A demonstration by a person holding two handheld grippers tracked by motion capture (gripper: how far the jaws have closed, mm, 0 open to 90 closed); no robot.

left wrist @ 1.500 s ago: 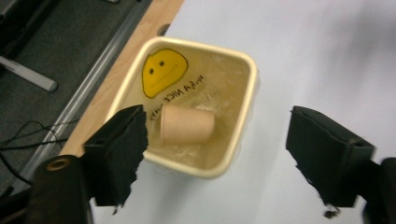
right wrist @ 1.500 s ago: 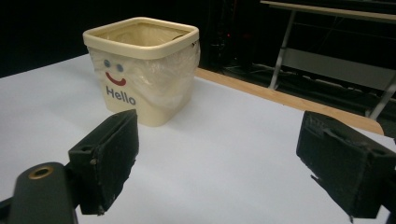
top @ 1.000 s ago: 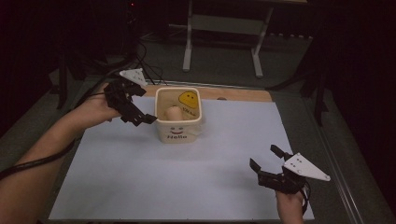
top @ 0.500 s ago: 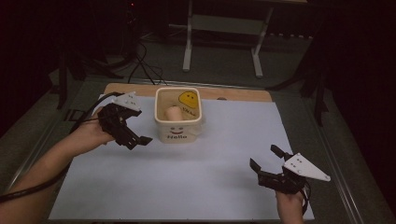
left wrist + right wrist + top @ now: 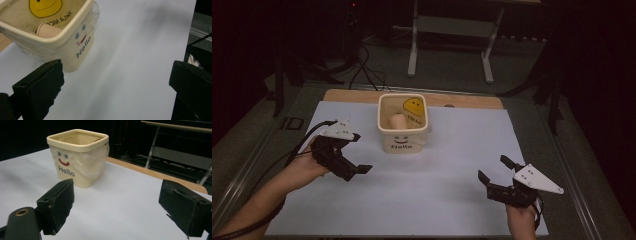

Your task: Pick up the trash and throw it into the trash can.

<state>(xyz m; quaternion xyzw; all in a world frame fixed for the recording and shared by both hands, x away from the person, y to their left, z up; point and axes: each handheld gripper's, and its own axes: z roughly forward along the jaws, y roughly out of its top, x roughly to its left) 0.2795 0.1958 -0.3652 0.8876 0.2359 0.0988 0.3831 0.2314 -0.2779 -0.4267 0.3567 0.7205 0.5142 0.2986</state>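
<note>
My left gripper (image 5: 354, 169): jaws wide apart, empty, just left of cream bin (image 5: 404, 137). My right gripper (image 5: 494, 172): jaws spread, holding nothing, hovering over white sheet (image 5: 432, 190).

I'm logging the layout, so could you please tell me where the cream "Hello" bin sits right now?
In the high view, the cream square plastic bin stands upright at the white sheet's far centre, just right of the left gripper.

Cream bin (image 5: 403, 131) set on white sheet (image 5: 437, 175) just beyond the left fingers (image 5: 37, 87), pink cup (image 5: 397, 121) laid inside, wooden table edge (image 5: 462, 100) and metal stand (image 5: 452, 30) seen farther back.
</note>
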